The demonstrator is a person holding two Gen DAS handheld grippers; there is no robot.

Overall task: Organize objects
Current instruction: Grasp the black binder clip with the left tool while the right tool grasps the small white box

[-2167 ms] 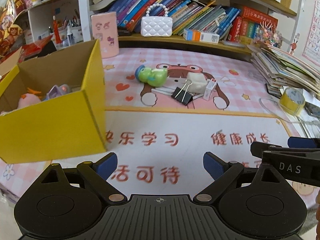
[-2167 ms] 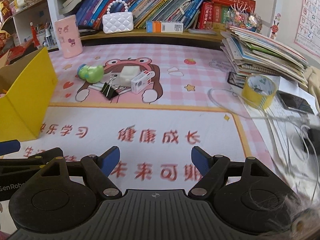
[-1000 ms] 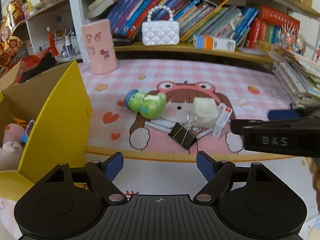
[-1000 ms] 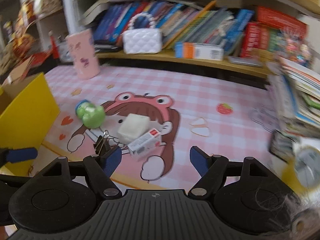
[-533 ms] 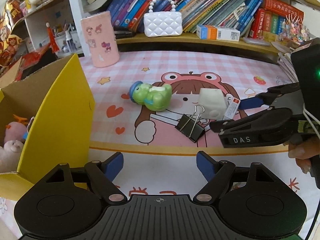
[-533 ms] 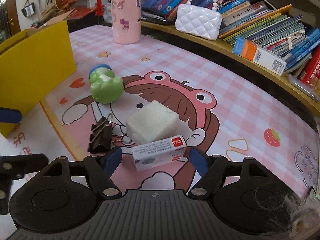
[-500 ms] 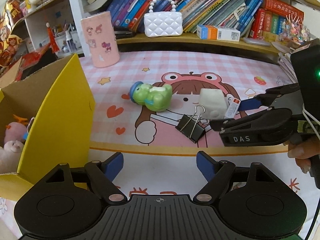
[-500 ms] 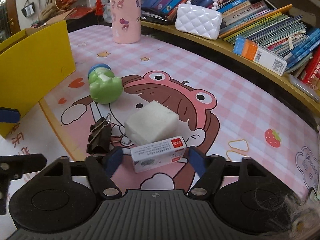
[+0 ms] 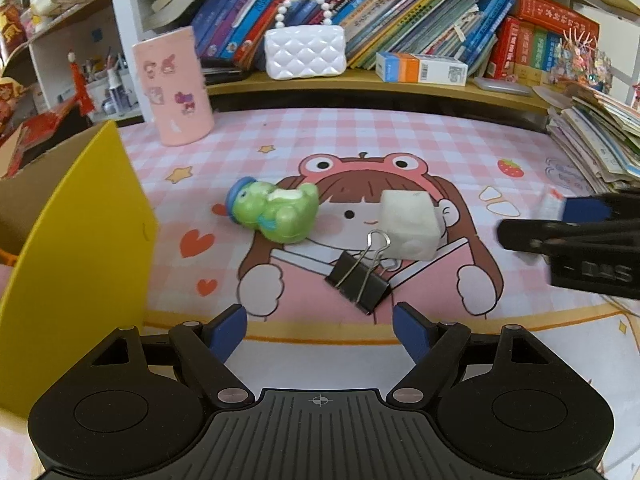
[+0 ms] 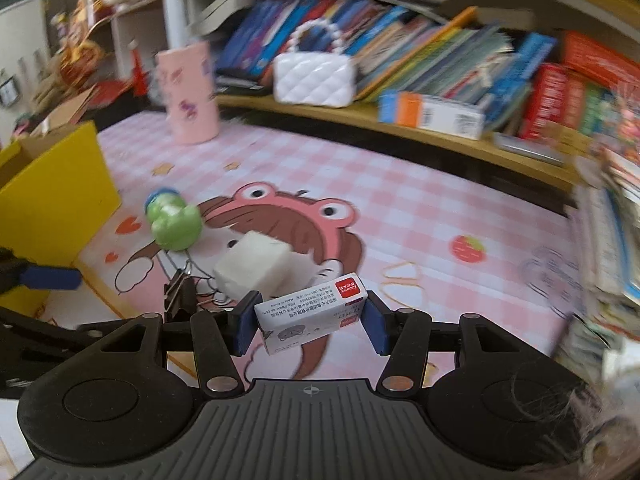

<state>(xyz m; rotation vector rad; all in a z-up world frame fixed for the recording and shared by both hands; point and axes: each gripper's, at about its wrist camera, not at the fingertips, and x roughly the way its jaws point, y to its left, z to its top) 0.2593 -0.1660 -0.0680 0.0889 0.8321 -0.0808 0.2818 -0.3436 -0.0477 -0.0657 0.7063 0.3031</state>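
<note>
Left view: your left gripper (image 9: 319, 329) hangs empty, jaws apart, the clip (image 9: 357, 280) just ahead at 12 o'clock, the yellow box (image 9: 76, 248) at 9.

Right view alone shows the hold — your right gripper (image 10: 307, 322) is closing on the small carton (image 10: 312, 312), pads at its ends. It looks light, crushable — keep the squeeze gentle.

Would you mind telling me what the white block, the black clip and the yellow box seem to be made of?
White block: probably foam or eraser rubber; matte, with soft rounded edges.
Black clip: painted metal, with bare shiny wire handles.
Yellow box: cardboard; yellow outside, plain brown inside.
</note>
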